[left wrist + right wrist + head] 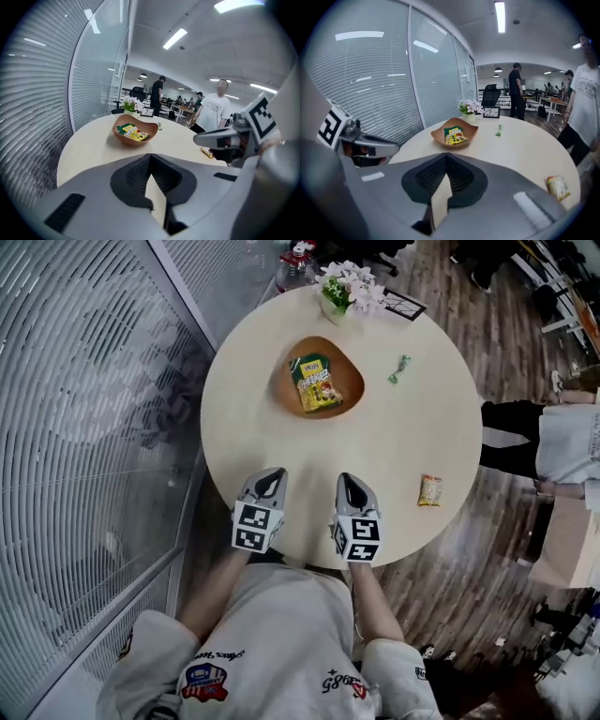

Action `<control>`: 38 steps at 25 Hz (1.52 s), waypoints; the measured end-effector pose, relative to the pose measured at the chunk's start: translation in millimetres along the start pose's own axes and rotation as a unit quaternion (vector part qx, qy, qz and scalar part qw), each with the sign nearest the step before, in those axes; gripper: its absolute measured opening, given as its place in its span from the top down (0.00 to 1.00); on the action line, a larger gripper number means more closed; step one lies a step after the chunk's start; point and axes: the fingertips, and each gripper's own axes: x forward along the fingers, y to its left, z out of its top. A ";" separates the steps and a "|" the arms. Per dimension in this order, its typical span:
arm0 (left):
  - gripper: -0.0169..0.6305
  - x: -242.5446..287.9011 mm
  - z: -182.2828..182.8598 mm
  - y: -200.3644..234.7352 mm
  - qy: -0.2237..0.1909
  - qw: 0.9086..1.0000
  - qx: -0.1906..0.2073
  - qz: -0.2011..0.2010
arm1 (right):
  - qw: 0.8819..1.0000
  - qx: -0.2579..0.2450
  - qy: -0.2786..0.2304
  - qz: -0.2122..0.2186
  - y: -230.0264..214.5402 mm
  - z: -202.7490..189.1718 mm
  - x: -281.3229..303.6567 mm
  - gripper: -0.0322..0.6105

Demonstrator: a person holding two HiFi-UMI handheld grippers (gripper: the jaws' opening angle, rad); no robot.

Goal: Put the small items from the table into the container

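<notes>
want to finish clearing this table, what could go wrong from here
1. The orange packet lies close to the table edge, so a clumsy push could slide it off onto the floor.
2. The green candy is small and flat, and the right gripper, shut and empty, may skid over it rather than catch it.

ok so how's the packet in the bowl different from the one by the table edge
The yellow-green packet lies inside the wooden bowl; the orange packet lies on the bare table near its edge. The yellow-green packet looks larger than the orange packet. Both are flat printed snack packets.
</notes>
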 end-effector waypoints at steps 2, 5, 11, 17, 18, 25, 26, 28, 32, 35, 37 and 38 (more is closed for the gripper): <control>0.96 4.1 -1.2 -14.2 0.001 1.000 0.007 -0.007 | 1.000 0.015 0.006 -0.001 0.3 -25.8 -22.4 0.95; 0.96 6.5 -4.8 -36.0 0.002 1.000 0.015 -0.013 | 0.999 0.031 0.011 -0.002 -0.9 -53.2 -47.0 0.95; 0.96 2.8 -13.6 -88.6 0.014 0.999 0.026 -0.022 | 0.999 0.034 0.013 0.004 -15.4 -68.3 -84.0 0.95; 0.96 6.1 -19.6 -114.5 0.023 0.999 0.029 -0.012 | 0.999 0.039 0.003 0.003 -49.8 -76.0 -92.7 0.95; 0.96 8.5 -21.4 -121.8 0.023 0.999 0.030 -0.011 | 0.999 0.041 0.002 -0.009 -67.1 -79.6 -95.8 0.95; 0.96 8.8 -33.9 -152.9 0.025 0.999 0.023 0.013 | 0.989 0.001 0.064 -0.131 -233.3 -127.1 -99.9 0.70; 0.96 8.9 -35.7 -157.2 0.025 0.999 0.019 0.015 | 0.987 0.005 0.081 -0.141 -256.0 -135.7 -99.3 0.65; 0.96 9.1 -39.4 -164.0 0.025 0.999 0.015 0.021 | 0.981 0.016 0.110 -0.161 -293.4 -148.3 -97.5 0.58; 0.96 8.3 -42.4 -168.7 0.029 0.999 0.004 0.040 | 0.977 0.041 0.128 -0.166 -331.9 -158.5 -84.0 0.54; 0.96 6.5 -43.8 -173.1 0.033 0.998 0.003 0.052 | 0.976 0.059 0.140 -0.156 -342.3 -164.9 -70.3 0.52; 0.96 6.5 -48.2 -176.4 0.038 0.998 0.000 0.054 | 0.974 0.068 0.153 -0.152 -345.9 -173.3 -62.7 0.52; 0.96 6.9 -50.1 -177.1 0.040 0.998 0.000 0.055 | 0.973 0.070 0.159 -0.153 -347.2 -177.1 -59.8 0.52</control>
